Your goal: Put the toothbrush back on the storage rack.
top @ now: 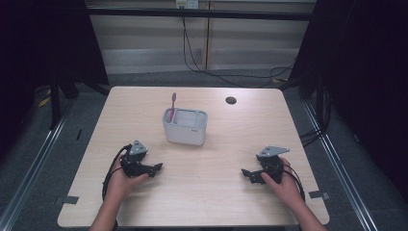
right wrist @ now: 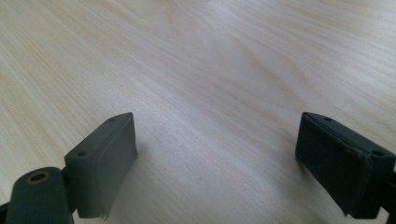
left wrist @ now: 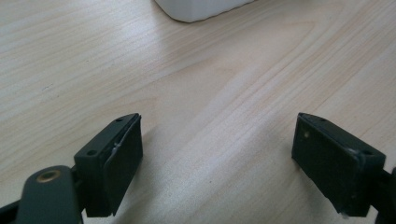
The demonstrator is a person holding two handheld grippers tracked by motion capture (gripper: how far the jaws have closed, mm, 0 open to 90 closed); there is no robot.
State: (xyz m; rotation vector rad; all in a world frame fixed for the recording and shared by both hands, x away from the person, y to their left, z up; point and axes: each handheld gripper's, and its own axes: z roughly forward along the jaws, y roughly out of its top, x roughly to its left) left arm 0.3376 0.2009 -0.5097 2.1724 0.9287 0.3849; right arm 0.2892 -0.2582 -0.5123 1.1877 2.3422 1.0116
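Observation:
A white holder (top: 185, 126) stands near the middle of the wooden table (top: 240, 139), with a pink toothbrush (top: 172, 106) upright in its left compartment. My left gripper (top: 158, 168) rests low at the front left, a hand around it, pointing right. Its jaws stand wide apart over bare wood (left wrist: 219, 135), nothing between them, and the holder's bottom corner (left wrist: 196, 8) shows ahead. At the front right my right gripper (top: 246, 173) points left, held by the other hand. Its jaws are also spread wide over bare wood (right wrist: 219, 135) with nothing held.
A dark round cable hole (top: 231, 100) sits in the table's far right part. Black curtains hang at both sides, and cables run across the floor behind the table. A bare stretch of table lies between the two grippers.

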